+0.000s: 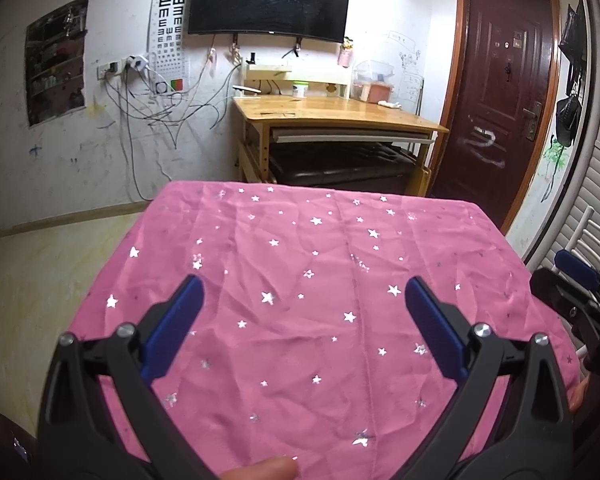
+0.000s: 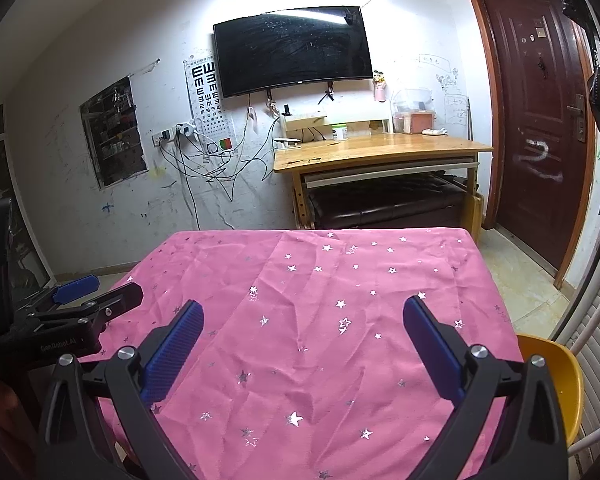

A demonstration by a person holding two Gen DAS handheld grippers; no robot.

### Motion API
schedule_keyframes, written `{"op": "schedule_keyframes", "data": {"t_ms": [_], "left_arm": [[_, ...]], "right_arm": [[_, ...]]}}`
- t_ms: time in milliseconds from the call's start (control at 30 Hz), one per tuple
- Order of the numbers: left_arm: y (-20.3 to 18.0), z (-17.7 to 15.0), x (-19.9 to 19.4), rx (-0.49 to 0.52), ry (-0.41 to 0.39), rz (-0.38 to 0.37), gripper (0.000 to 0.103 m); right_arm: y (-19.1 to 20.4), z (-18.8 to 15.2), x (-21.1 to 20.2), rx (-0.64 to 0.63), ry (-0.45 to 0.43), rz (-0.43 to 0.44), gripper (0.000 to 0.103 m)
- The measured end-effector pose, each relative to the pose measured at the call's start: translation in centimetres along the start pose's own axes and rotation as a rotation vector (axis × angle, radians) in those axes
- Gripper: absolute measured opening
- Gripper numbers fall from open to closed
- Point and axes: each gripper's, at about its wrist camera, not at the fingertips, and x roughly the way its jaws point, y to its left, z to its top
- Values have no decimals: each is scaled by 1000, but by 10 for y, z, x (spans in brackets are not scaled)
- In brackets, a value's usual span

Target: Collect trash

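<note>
Pink starred cloth (image 1: 300,280) bare beneath left gripper (image 1: 304,304) and right gripper (image 2: 303,322), both fingers spread wide, empty; yellow bin (image 2: 556,380) right.

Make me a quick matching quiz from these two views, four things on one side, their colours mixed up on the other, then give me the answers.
Things:
1. tablecloth
2. door
3. bin
4. television

Colours:
A. dark brown
B. black
C. pink with silver stars
D. yellow

Pairs: 1-C, 2-A, 3-D, 4-B. The bin sits beside the table's right edge in the right wrist view. Both the left gripper and right gripper hang open over the cloth.
</note>
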Motion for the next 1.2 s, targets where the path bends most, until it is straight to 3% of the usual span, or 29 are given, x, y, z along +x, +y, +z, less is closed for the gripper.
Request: {"op": "schedule_keyframes", "data": {"t_ms": [1200], "left_arm": [[6, 1, 1, -12, 6, 6, 96]], "right_arm": [[2, 0, 2, -7, 1, 3, 94]]}}
